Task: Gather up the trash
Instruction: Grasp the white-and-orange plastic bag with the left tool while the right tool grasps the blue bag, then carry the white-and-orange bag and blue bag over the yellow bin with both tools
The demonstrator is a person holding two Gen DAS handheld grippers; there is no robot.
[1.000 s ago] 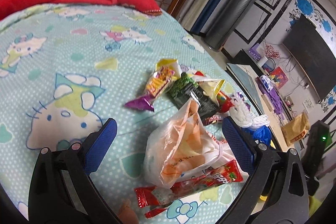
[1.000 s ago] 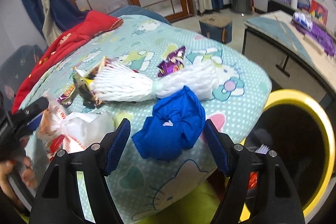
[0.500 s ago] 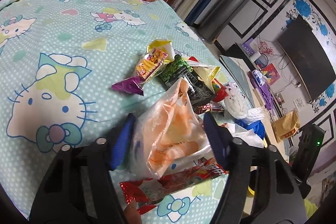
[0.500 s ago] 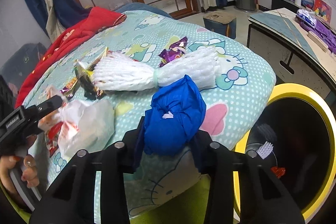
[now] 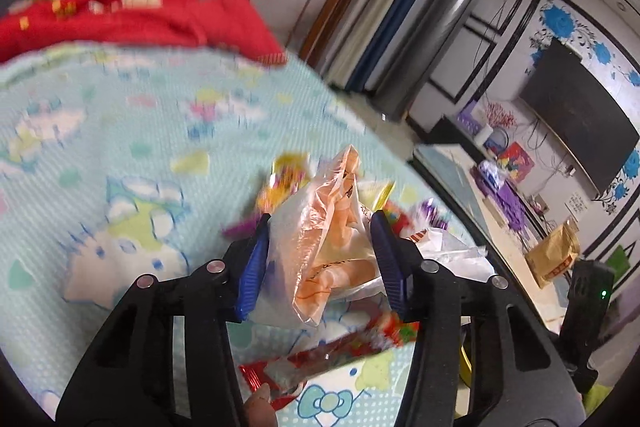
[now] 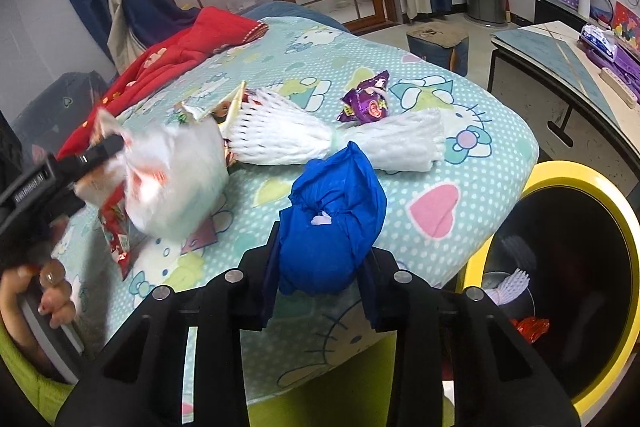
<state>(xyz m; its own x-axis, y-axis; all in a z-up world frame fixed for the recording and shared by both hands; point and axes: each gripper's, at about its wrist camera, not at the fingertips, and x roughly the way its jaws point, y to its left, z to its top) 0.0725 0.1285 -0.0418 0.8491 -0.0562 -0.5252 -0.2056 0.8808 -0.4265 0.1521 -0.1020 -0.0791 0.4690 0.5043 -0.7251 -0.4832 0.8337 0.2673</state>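
My left gripper [image 5: 320, 259] is shut on a crumpled white and orange plastic bag [image 5: 328, 247] and holds it just above the bed; the bag also shows in the right wrist view [image 6: 172, 179]. A red snack wrapper [image 5: 332, 355] lies below it. My right gripper [image 6: 320, 267] is shut on a crumpled blue plastic bag [image 6: 332, 211] at the bed's near edge. A white foam net [image 6: 332, 143], a purple wrapper [image 6: 366, 103] and several other wrappers [image 6: 208, 111] lie on the bed. A yellow-rimmed trash bin [image 6: 560, 267] stands to the right.
The bed has a light blue cartoon-cat sheet [image 6: 440, 115]. A red blanket [image 5: 132, 15] lies at its far end. A low table [image 6: 560, 47] with purple boxes stands right of the bed. A small stool [image 6: 438, 43] sits on the floor beyond.
Both grippers have closed: the left on the white and orange bag, the right on the blue bag. The left gripper has lifted its bag; the view is blurred by motion.
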